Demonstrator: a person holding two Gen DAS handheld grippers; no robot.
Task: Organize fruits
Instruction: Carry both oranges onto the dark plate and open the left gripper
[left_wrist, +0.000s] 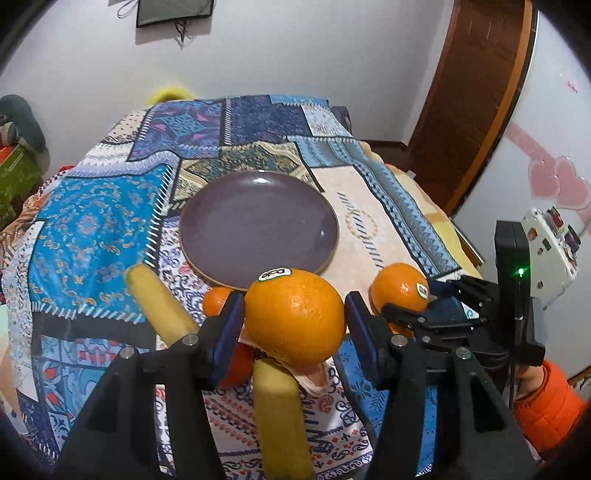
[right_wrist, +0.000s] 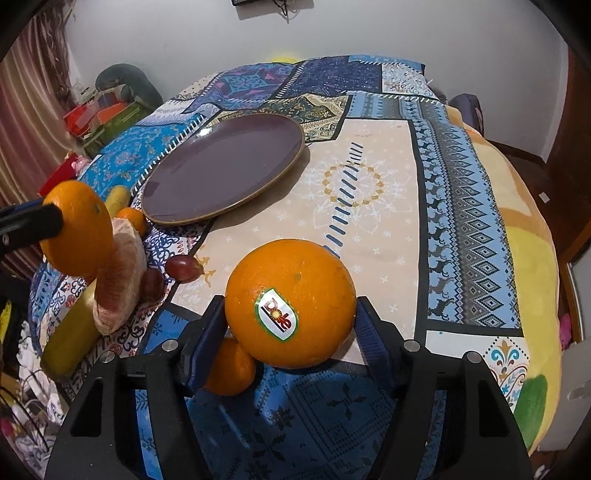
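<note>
My left gripper (left_wrist: 294, 317) is shut on a large stickered orange (left_wrist: 295, 314) and holds it above the fruit pile, just short of the purple plate (left_wrist: 258, 225). My right gripper (right_wrist: 290, 317) is shut on another stickered orange (right_wrist: 290, 302), also seen in the left wrist view (left_wrist: 400, 291). The plate (right_wrist: 221, 166) has nothing on it. On the cloth lie two yellow bananas (left_wrist: 159, 306) (left_wrist: 280, 417), small oranges (right_wrist: 231, 373) (right_wrist: 133, 218), a peeled pomelo piece (right_wrist: 120, 273) and red grapes (right_wrist: 183, 267).
A patchwork cloth (right_wrist: 369, 177) covers the table; its right edge drops off over a yellow blanket (right_wrist: 528, 240). Boxes and clutter (right_wrist: 103, 110) stand at the far left by the wall. A brown door frame (left_wrist: 476, 92) is at the right.
</note>
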